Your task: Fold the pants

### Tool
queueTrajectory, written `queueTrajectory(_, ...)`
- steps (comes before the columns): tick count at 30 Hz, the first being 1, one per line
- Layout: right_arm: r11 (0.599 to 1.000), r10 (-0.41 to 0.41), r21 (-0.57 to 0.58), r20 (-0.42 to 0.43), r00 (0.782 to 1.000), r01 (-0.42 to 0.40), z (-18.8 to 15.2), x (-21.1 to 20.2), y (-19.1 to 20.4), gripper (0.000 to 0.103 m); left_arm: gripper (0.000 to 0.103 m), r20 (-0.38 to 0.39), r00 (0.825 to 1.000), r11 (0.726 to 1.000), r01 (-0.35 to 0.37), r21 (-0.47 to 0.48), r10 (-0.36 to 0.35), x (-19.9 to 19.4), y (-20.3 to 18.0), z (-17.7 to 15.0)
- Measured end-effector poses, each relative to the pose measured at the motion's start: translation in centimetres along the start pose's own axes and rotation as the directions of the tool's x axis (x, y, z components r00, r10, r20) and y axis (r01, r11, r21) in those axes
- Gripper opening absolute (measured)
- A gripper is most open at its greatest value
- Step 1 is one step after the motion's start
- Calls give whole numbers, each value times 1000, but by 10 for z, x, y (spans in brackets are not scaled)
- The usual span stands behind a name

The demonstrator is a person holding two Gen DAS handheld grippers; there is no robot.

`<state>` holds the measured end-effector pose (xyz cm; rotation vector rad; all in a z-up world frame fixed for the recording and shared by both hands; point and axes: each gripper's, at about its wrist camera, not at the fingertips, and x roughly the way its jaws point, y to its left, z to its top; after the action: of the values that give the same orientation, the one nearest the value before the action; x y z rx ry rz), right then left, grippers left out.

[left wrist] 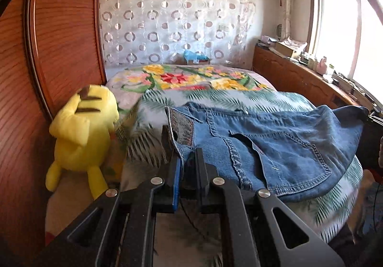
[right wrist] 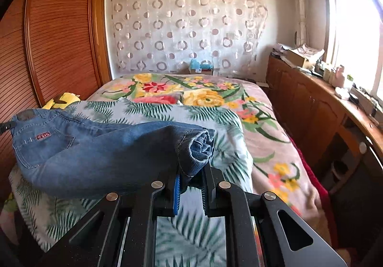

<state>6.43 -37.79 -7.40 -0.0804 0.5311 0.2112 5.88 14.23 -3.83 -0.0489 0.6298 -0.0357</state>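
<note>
The left gripper point(left wrist: 184, 159) is pinching the waistband of the jeans point(left wrist: 275, 147) at centre frame, fingers clamped together on the denim. The right gripper point(right wrist: 191, 176) is clamping the bunched cuffs. The jeans are hanging stretched between them over the leaf-print blanket point(right wrist: 155, 109), beside a yellow plush toy point(left wrist: 83, 133) at left.

Daylight floods in from the window point(left wrist: 340, 27), overexposed to white glare in both views. Away from it, the wardrobe point(left wrist: 59, 39) sits darker. Fisheye bends the edges; the nearer bedspread point(right wrist: 191, 238) shows blur.
</note>
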Motion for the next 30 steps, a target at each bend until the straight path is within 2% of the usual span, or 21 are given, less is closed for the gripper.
queueTrajectory(4,1000,10,18,-42,999,-9,-20,-12,-1,14,12,-38,999,1000,2,-6,-2,5,-2,-25)
queueTrajectory(7,999,9,40,-77,997,-6,-32,-5,-3,14,12,-62,998,1000,-8,-11,8,13,-1,-38)
queueTrajectory(16,994,24,105,-132,991,-10,-43,15,-13,15,13,-96,995,1000,-16,2,16,19,-3,-49)
queueTrajectory(25,993,23,114,-140,990,-7,-46,6,-6,15,28,-93,995,999,-33,-6,32,7,3,-56)
queueTrajectory(29,994,18,112,-136,991,-2,-47,6,-4,15,49,-85,996,1000,-11,-9,10,2,2,-55)
queueTrajectory(30,994,18,112,-134,991,-3,-48,6,-4,15,52,-85,996,1000,-2,-8,2,1,1,-54)
